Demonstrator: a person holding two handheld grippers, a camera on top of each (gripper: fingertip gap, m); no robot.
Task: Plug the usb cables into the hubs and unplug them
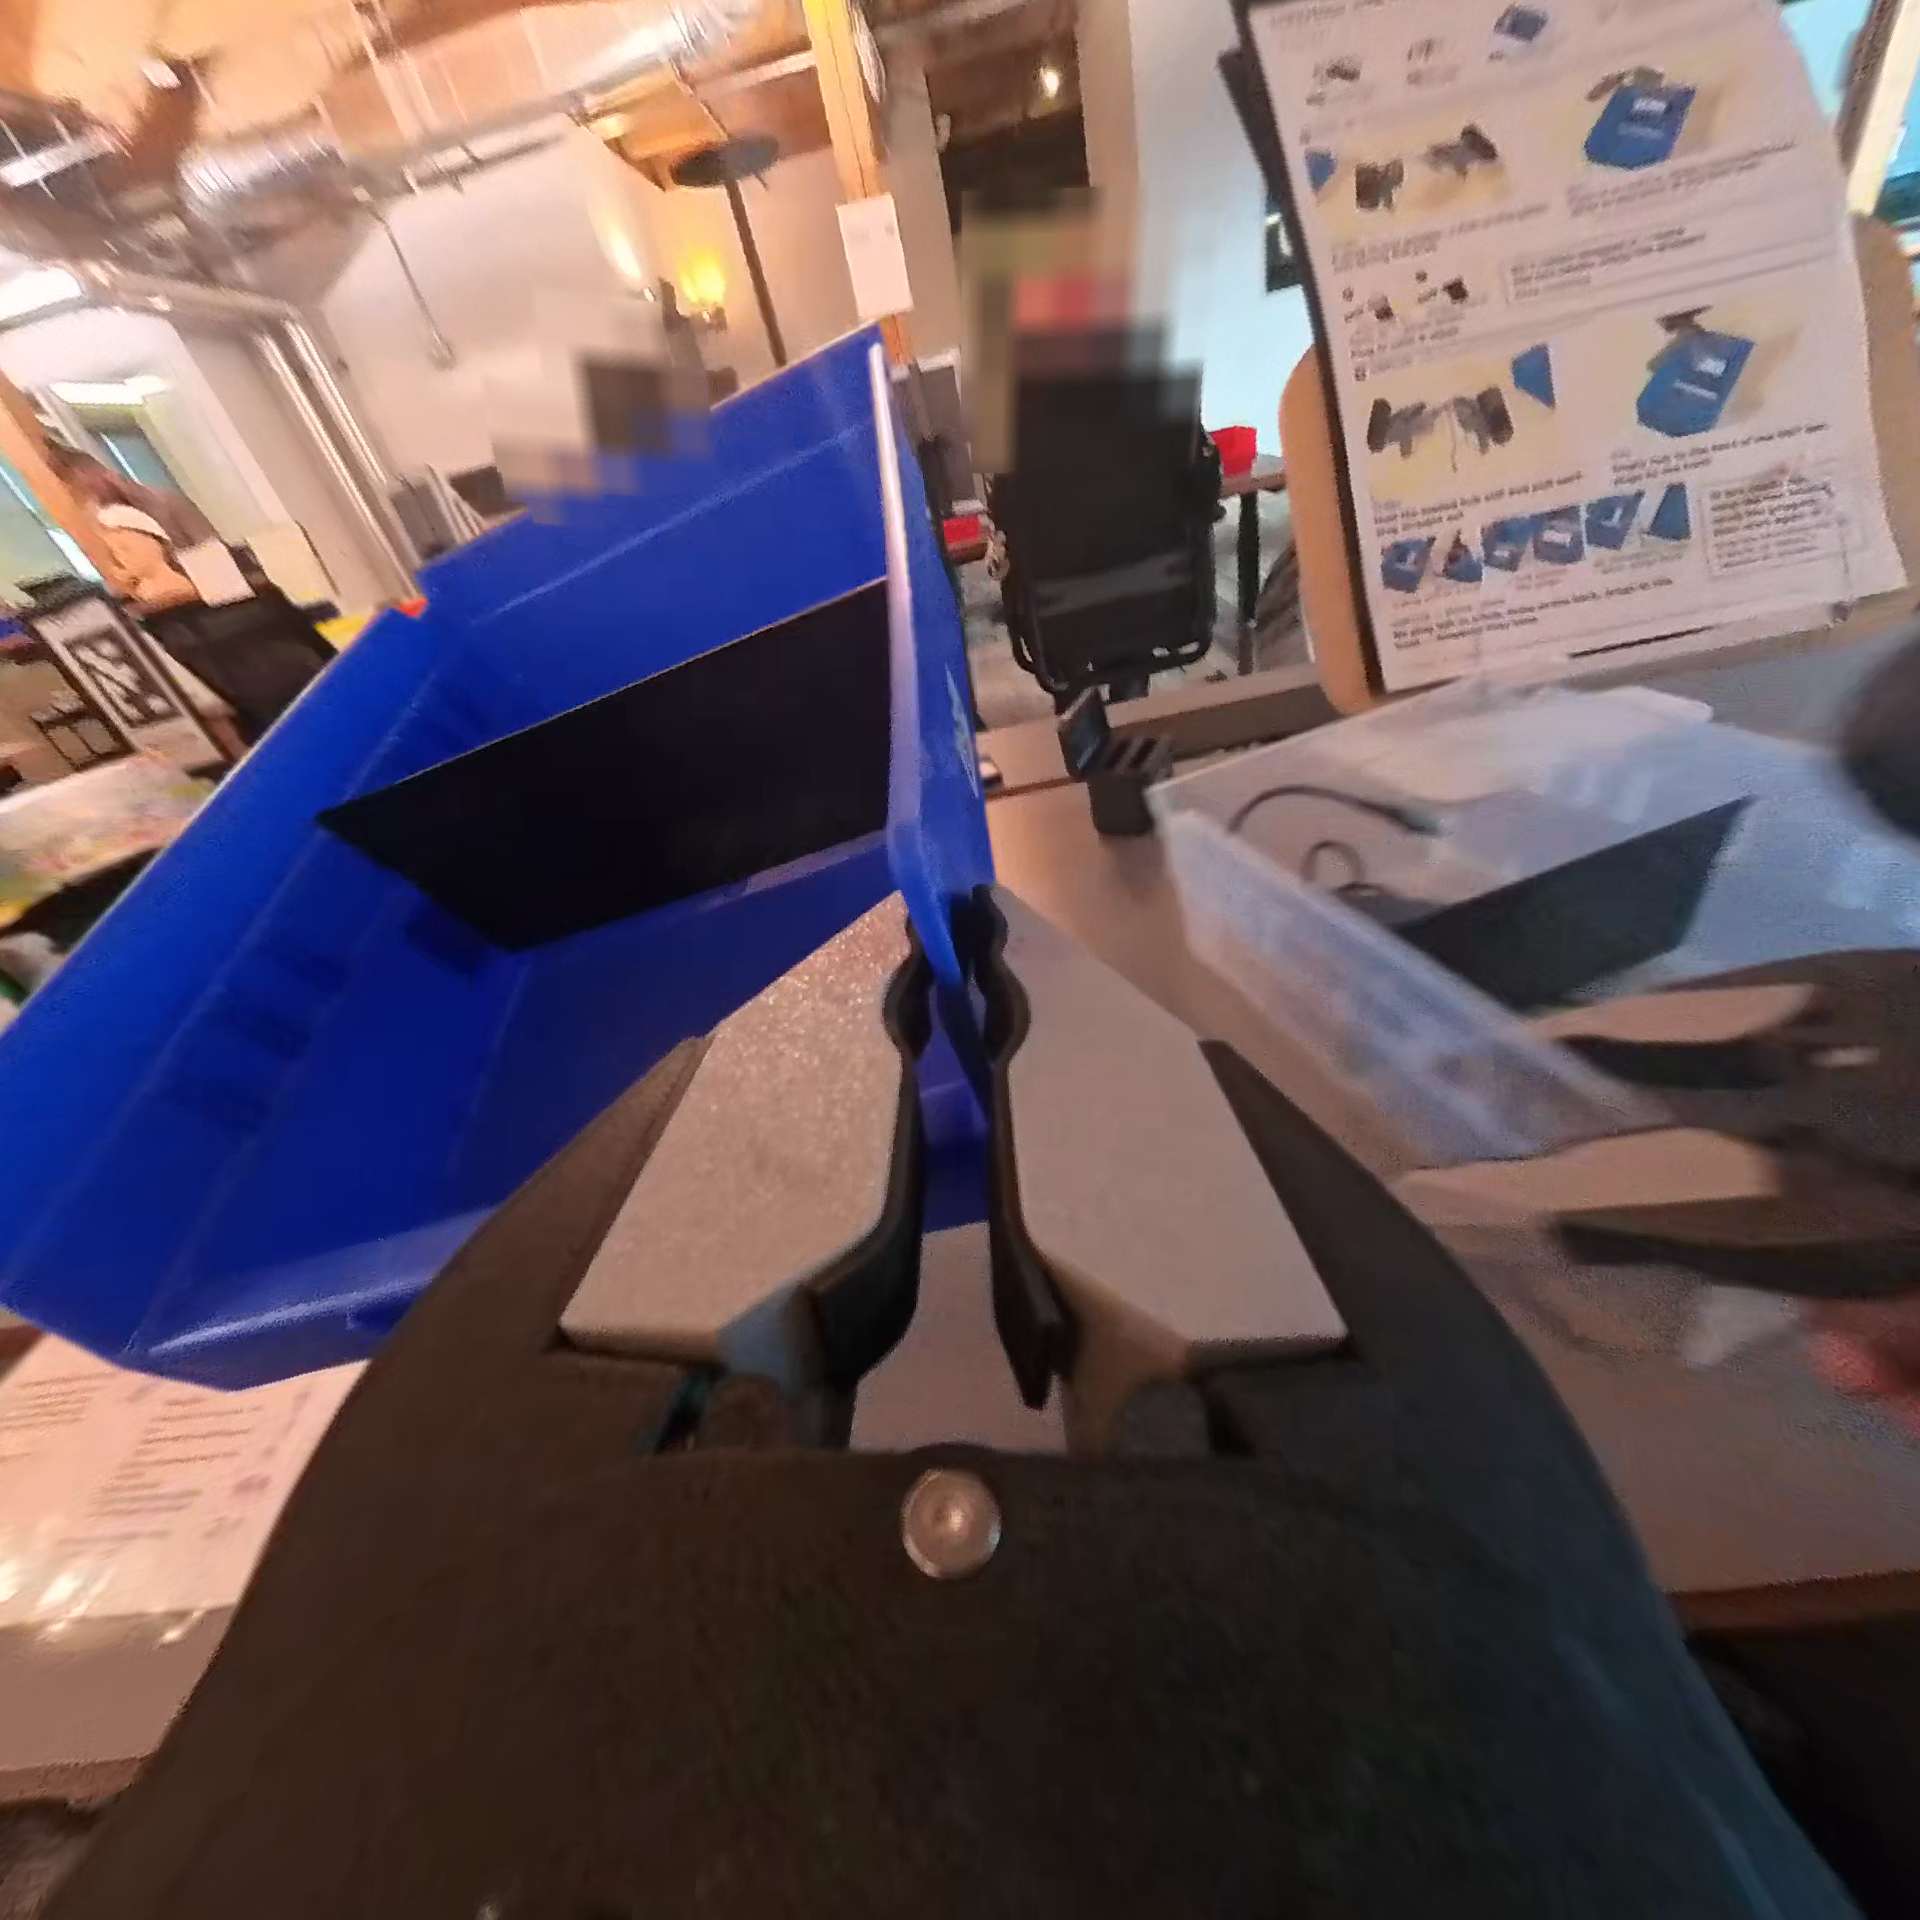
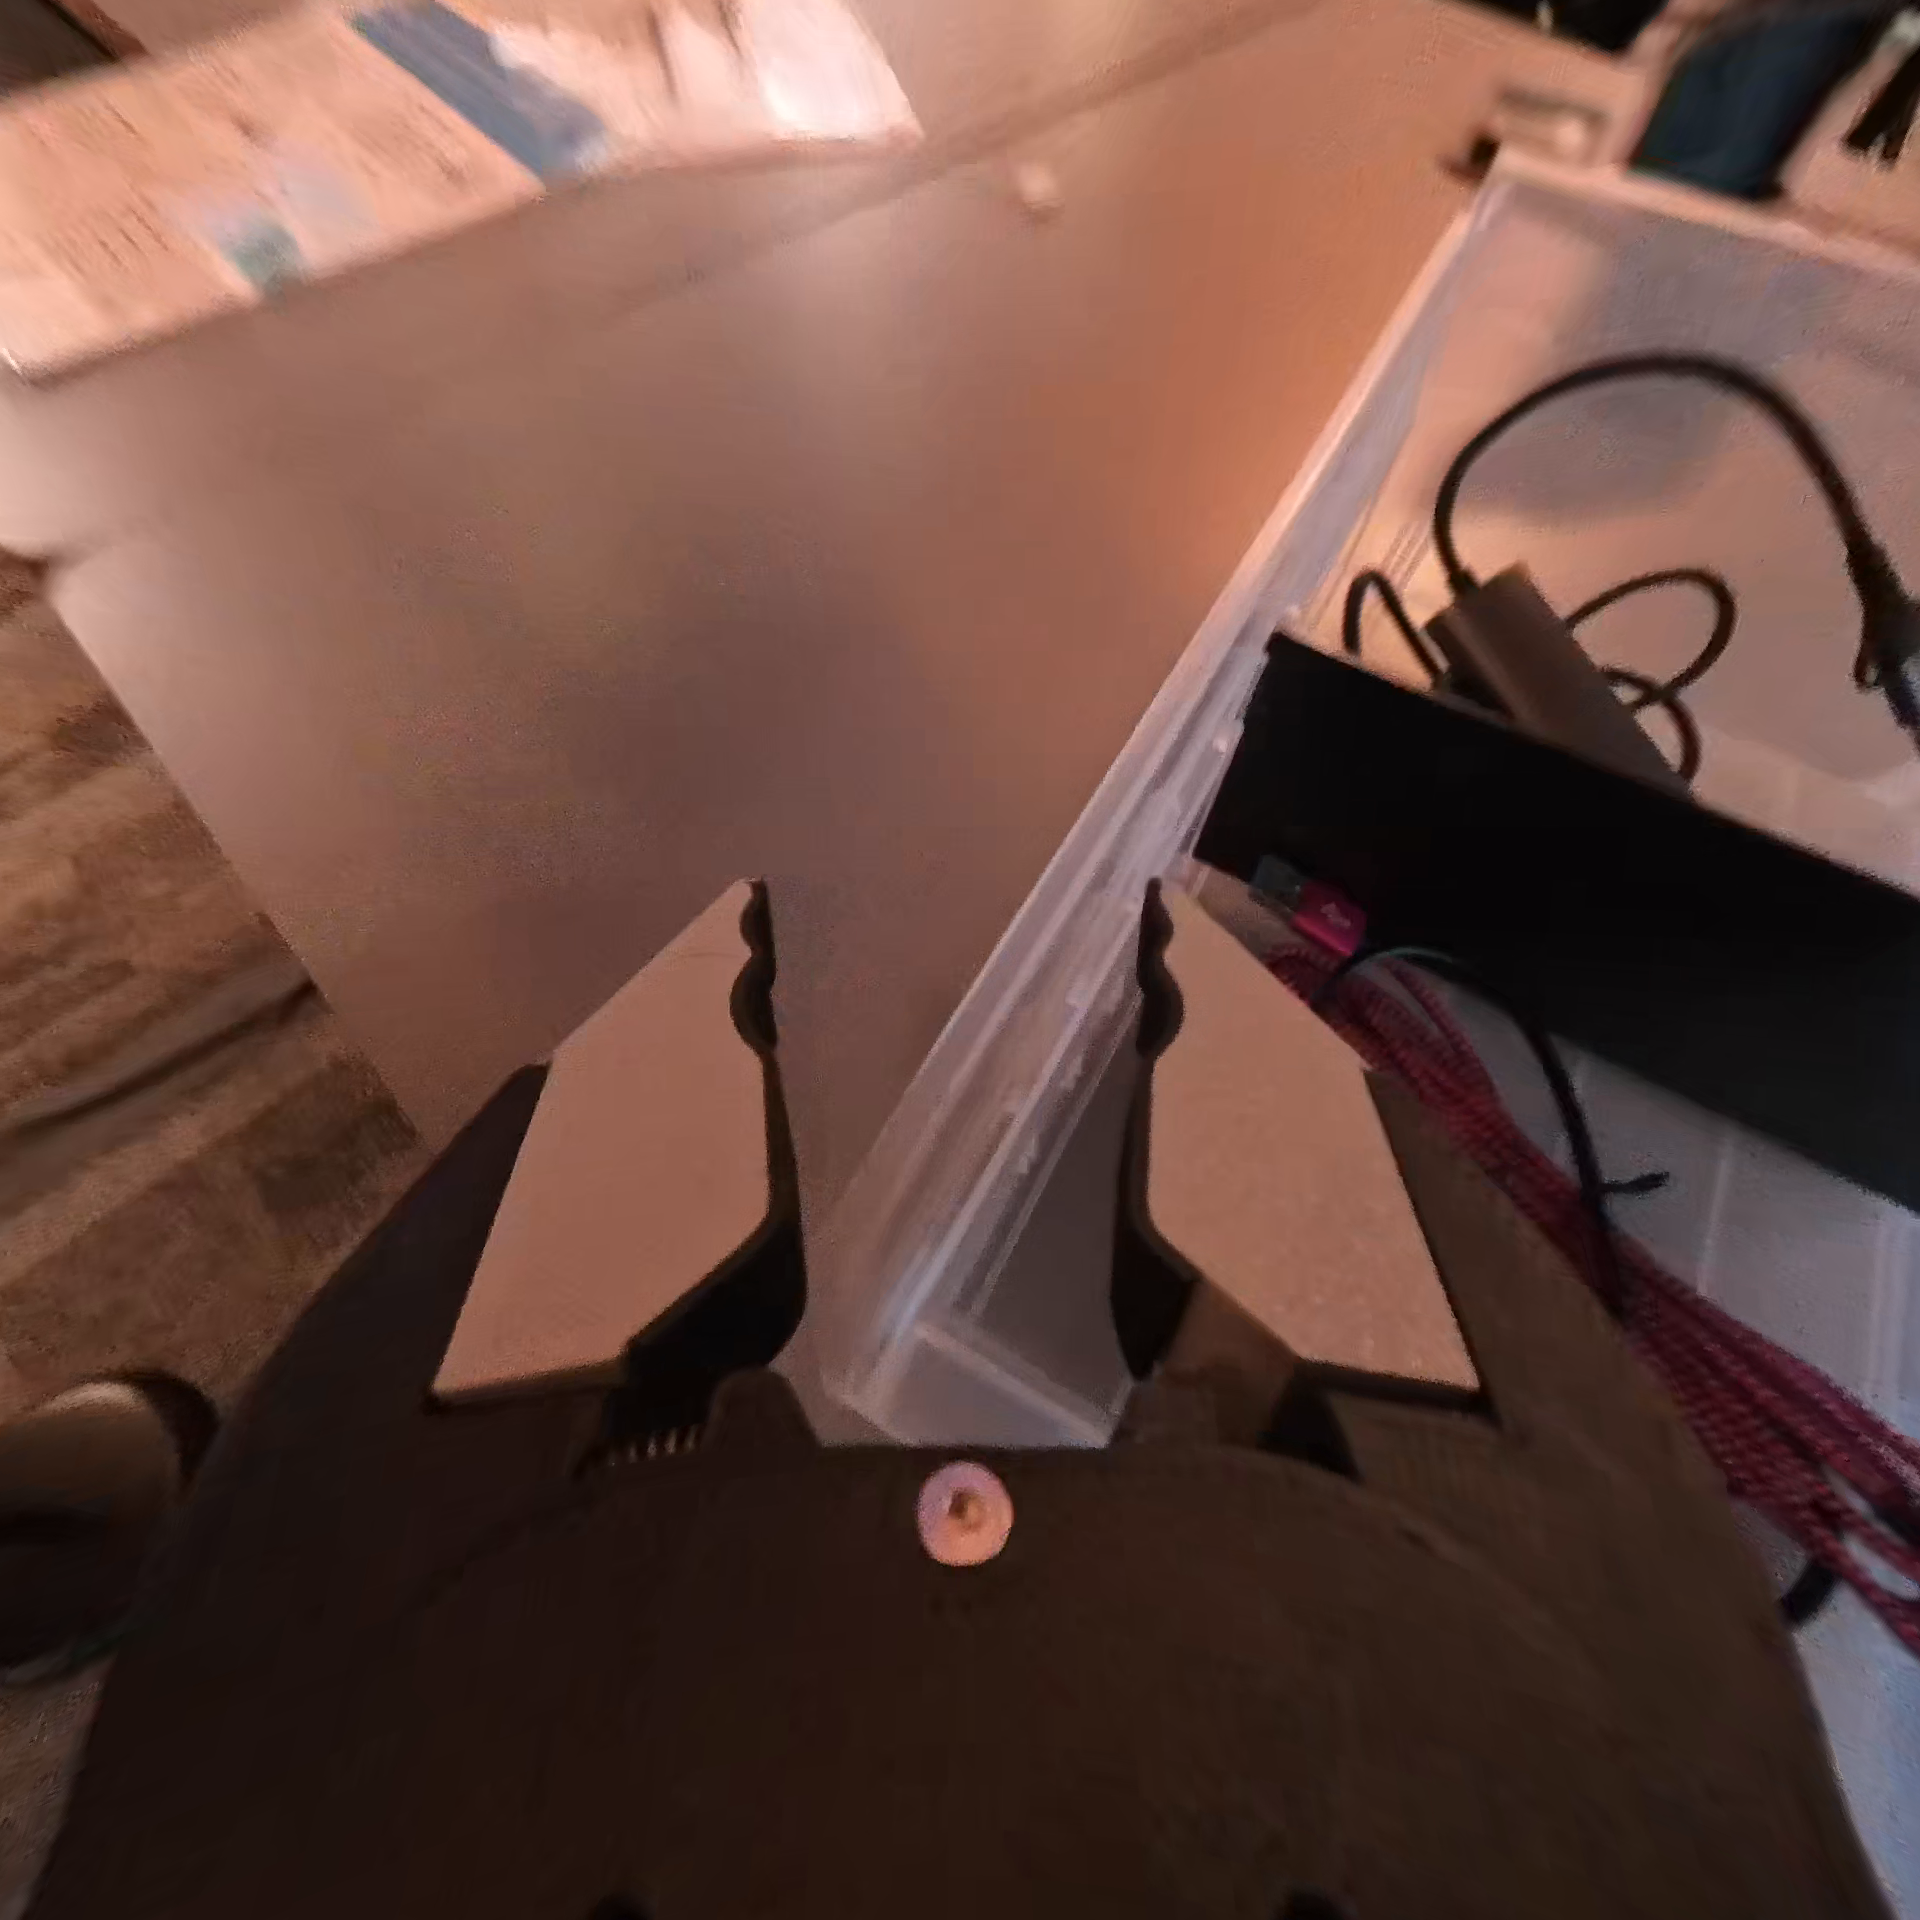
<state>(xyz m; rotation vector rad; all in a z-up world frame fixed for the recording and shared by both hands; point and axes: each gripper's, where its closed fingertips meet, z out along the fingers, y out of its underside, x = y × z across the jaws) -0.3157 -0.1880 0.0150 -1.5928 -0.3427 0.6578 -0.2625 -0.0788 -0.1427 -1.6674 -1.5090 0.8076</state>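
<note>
Your left gripper (image 1: 954,971) pinches the tilted blue bin's (image 1: 436,935) wall; a loose pinch could drop it. Right of it, your right gripper (image 2: 954,971) gapes astride the clear tub's (image 2: 1049,1060) wall, red usb cables (image 2: 1621,1247) and grey hub (image 2: 1538,665) inside.

Black grippers, grey fingers (image 1: 1153,1143), silver centre screws

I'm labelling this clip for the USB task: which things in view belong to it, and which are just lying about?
For the job:
red braided USB cable
grey hub with black lead
clear plastic bin holding them
right gripper, open astride its wall

Just about:
blue bin, wall pinched by left gripper
instruction sheet
</note>
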